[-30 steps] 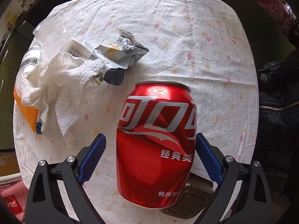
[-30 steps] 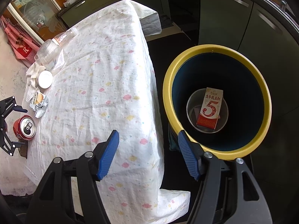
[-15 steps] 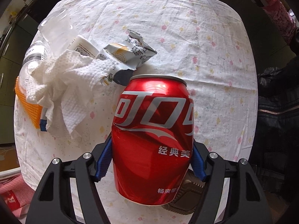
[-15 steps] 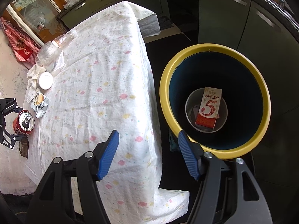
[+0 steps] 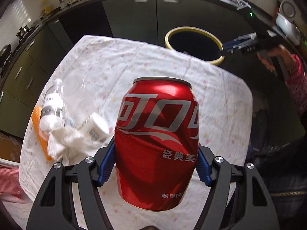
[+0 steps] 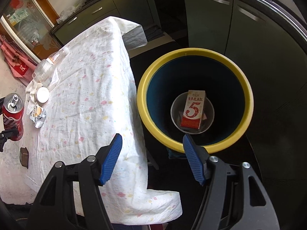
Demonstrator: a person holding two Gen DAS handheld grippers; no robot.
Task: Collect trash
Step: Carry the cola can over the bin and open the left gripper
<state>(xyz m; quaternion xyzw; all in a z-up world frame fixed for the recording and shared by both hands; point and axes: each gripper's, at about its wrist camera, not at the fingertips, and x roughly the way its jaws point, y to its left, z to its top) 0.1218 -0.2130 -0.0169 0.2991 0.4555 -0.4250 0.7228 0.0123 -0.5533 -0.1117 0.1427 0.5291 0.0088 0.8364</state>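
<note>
Left tongs are clamping the dented red can, raised off the tabletop; can is hiding the scene behind. Right tongs are hanging released, empty, over the yellow-rimmed bin holding a carton.

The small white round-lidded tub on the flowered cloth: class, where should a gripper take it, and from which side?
Grip the small white round-lidded tub across its round rim, coming from above. It sits lid-up; the crumpled white paper towel crowds one side, and the torn silver snack wrapper lies close beside it.
</note>
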